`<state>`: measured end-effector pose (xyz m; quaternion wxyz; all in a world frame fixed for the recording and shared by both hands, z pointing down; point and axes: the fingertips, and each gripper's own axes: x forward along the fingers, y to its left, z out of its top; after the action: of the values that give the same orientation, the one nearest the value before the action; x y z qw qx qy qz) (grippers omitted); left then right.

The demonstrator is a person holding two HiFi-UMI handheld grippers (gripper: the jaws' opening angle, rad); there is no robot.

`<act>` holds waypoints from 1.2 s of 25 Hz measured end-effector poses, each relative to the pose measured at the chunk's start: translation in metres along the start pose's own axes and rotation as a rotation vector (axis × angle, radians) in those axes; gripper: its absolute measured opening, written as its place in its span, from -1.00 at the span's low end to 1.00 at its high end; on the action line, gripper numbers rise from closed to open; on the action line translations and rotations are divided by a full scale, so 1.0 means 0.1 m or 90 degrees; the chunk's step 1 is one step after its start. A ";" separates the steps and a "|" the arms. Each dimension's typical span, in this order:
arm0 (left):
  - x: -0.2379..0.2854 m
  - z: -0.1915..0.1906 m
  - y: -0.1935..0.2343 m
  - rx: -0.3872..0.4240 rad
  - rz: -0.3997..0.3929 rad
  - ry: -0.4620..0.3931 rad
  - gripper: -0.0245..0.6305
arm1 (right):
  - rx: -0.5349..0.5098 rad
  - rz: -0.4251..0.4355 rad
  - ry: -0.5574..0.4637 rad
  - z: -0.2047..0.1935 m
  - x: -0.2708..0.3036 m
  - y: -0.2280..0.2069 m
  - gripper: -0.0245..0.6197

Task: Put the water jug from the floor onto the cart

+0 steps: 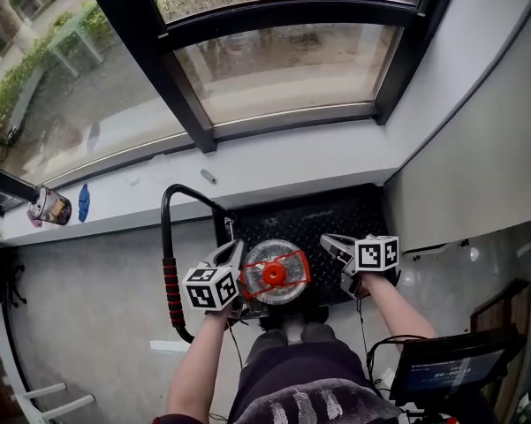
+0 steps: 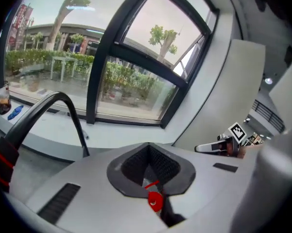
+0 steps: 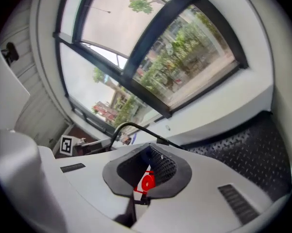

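A clear water jug [image 1: 274, 274] with a red cap and red carry strap hangs above the near edge of the cart's black ribbed deck [image 1: 318, 215]. My left gripper [image 1: 244, 294] presses in at its left side and my right gripper [image 1: 329, 253] at its right, both shut at the jug's top. In the left gripper view the grey jaws [image 2: 153, 188] meet, with the red cap [image 2: 155, 201] showing in the slit. The right gripper view shows the same: closed jaws [image 3: 146, 178] and the red cap [image 3: 146, 182].
The cart's black push handle [image 1: 168, 272] with a red grip rises at the left. A grey sill [image 1: 274, 170] and a large window lie beyond, with a cup [image 1: 49, 206] on the sill. A wall [image 1: 477, 166] closes the right. A dark screen [image 1: 451, 365] sits near my right elbow.
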<state>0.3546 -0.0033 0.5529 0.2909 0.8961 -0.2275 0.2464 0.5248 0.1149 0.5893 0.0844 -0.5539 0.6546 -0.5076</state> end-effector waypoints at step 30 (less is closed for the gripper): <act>-1.74 0.13 -1.56 0.187 -0.336 -0.150 -0.94 | -0.336 0.008 -0.086 -0.69 -0.75 2.17 -0.93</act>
<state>0.3099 0.1474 0.3800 0.1840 0.9789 0.0182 0.0873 0.3672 0.1869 0.4231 -0.0161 -0.5854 0.7603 -0.2810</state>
